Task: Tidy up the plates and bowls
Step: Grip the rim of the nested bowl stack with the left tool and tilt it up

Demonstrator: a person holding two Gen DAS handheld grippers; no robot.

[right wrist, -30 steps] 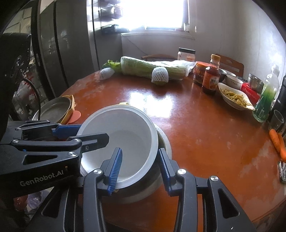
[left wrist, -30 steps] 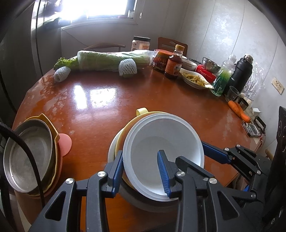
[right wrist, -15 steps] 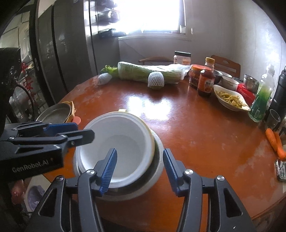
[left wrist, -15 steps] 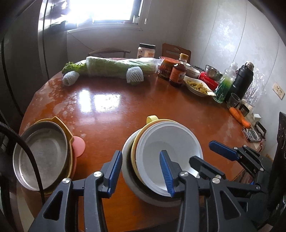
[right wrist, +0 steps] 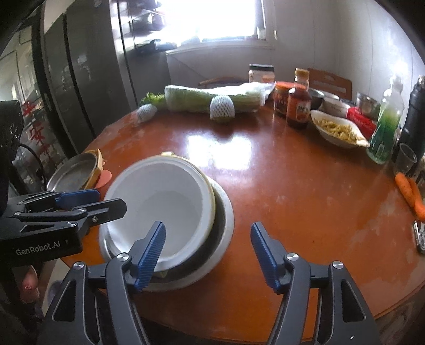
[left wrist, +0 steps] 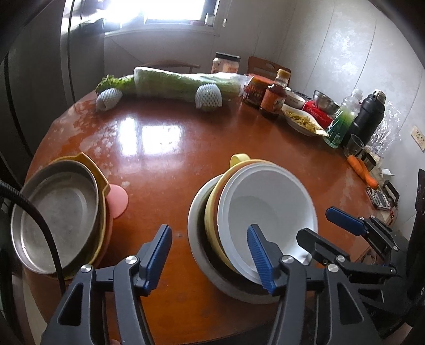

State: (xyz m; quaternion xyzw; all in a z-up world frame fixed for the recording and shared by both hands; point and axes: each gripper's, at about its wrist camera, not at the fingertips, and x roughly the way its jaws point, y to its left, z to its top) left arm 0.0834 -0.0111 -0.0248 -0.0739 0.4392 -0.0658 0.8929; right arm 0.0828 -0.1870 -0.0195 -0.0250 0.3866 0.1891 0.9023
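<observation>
A: Item one, nearest?

B: The left gripper (left wrist: 209, 249) is seen with jaws parting; only the near rim of the bowl stack is crossed by them, and nothing is gripped. The right gripper (right wrist: 208, 245) is likewise opening, its left finger over the white bowl (right wrist: 162, 201), nothing pinched.

A: And the task's things?

B: The white bowl is nested, tilted, in a yellow bowl (left wrist: 213, 201) inside a grey bowl (left wrist: 196, 238), close to the table's near edge at 6 o'clock. A metal plate (left wrist: 55, 212) is stacked on a yellow dish (left wrist: 99, 180) and a pink plate (left wrist: 118, 200) at 8 o'clock, overhanging the rim.

A: Open room?

B: The centre of the round brown table (left wrist: 170, 148) is bare and glossy.

A: Farther off?

B: A wrapped cabbage (left wrist: 183, 85) is logged at 12 o'clock; a sauce bottle (left wrist: 273, 98), a dish of food (left wrist: 302, 122), a green bottle (left wrist: 342, 119) and carrots (left wrist: 362, 169) run from 1 to 3 o'clock along the wall. A bright window (left wrist: 170, 10) is noted behind.
</observation>
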